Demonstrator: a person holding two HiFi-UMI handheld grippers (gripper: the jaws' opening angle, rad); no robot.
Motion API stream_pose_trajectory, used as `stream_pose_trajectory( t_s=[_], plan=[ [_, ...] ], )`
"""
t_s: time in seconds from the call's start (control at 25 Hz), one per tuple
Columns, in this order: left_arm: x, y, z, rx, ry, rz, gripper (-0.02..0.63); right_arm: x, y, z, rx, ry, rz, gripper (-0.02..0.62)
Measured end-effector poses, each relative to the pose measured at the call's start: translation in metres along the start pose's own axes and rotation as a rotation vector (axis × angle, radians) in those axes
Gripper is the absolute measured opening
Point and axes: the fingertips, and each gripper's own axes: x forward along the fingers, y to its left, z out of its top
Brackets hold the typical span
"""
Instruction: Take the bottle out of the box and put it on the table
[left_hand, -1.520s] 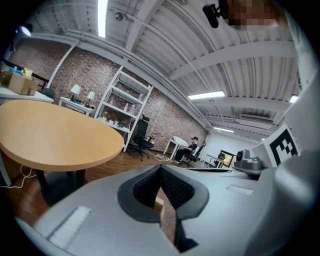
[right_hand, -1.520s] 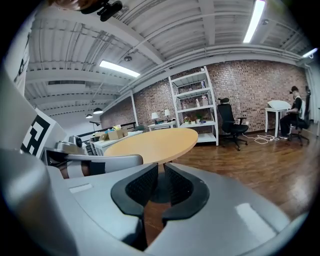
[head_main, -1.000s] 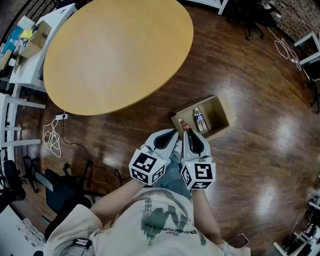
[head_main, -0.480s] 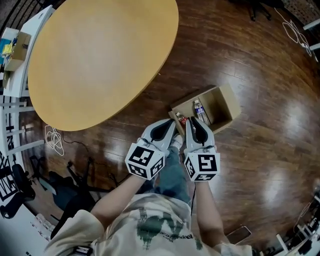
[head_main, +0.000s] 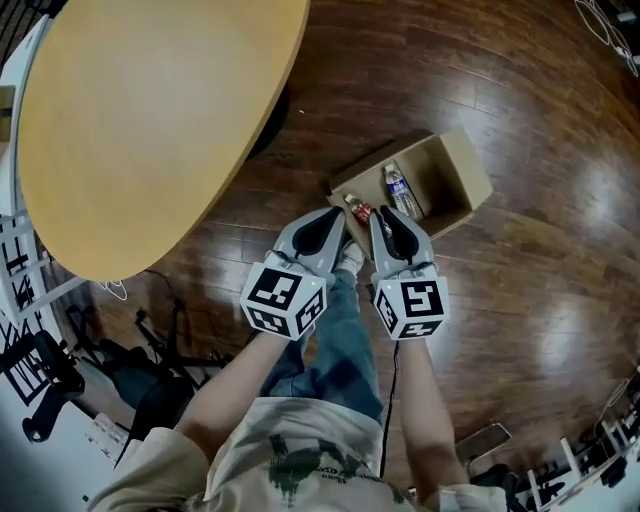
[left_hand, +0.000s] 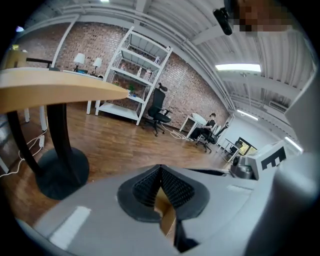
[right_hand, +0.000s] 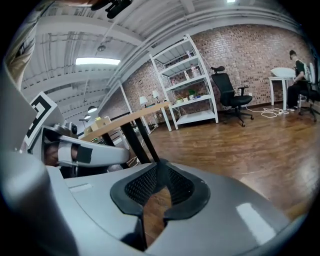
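The clear blue-labelled plastic bottle (head_main: 400, 192) lies in the open brown cardboard box (head_main: 446, 180), upper right of centre.
Its long axis runs nearly up-frame, beside a smaller red-labelled bottle (head_main: 357, 209); the right gripper (head_main: 381, 214), just below, is nearer than the left gripper (head_main: 338, 216); both have jaws closed on nothing.

Head camera is looking steeply down, round table (head_main: 140, 110) at 10 o'clock, cardboard box (head_main: 476, 168) at 1; both gripper cameras are peering low, near-level, across the same wooden floor (head_main: 520, 300).

light: bright overhead | glare: floor (head_main: 590, 190) | edges: fisheye-warped | focus: sharp
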Motion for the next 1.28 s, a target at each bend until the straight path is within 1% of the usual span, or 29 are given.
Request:
stream_pose_trajectory(
  t_s=[0.28, 0.44, 0.56, 0.76, 0.92, 1.12, 1.28],
  plan=[
    [0.054, 0.012, -0.053, -0.013, 0.072, -0.009, -0.003, 0.038, -0.047, -0.062, 0.029, 0.060, -0.031, 0.049],
    [0.082, 0.026, -0.096, -0.039, 0.111, 0.003, -0.003, 0.061, -0.069, -0.107, 0.049, 0.096, -0.050, 0.049],
    [0.100, 0.034, -0.131, -0.048, 0.152, -0.011, -0.003, 0.072, -0.081, -0.144, 0.058, 0.130, -0.054, 0.049],
    [0.134, 0.046, -0.182, -0.031, 0.202, -0.057, -0.003, 0.095, -0.109, -0.210, -0.009, 0.201, -0.041, 0.051],
    [0.151, 0.051, -0.213, -0.025, 0.224, -0.086, -0.003, 0.107, -0.121, -0.246, -0.044, 0.239, -0.034, 0.054],
    [0.172, 0.067, -0.262, -0.030, 0.263, -0.096, -0.003, 0.131, -0.127, -0.293, -0.060, 0.277, -0.002, 0.060],
    [0.176, 0.072, -0.297, -0.036, 0.300, -0.107, -0.003, 0.142, -0.134, -0.332, -0.058, 0.322, 0.013, 0.066]
  ],
)
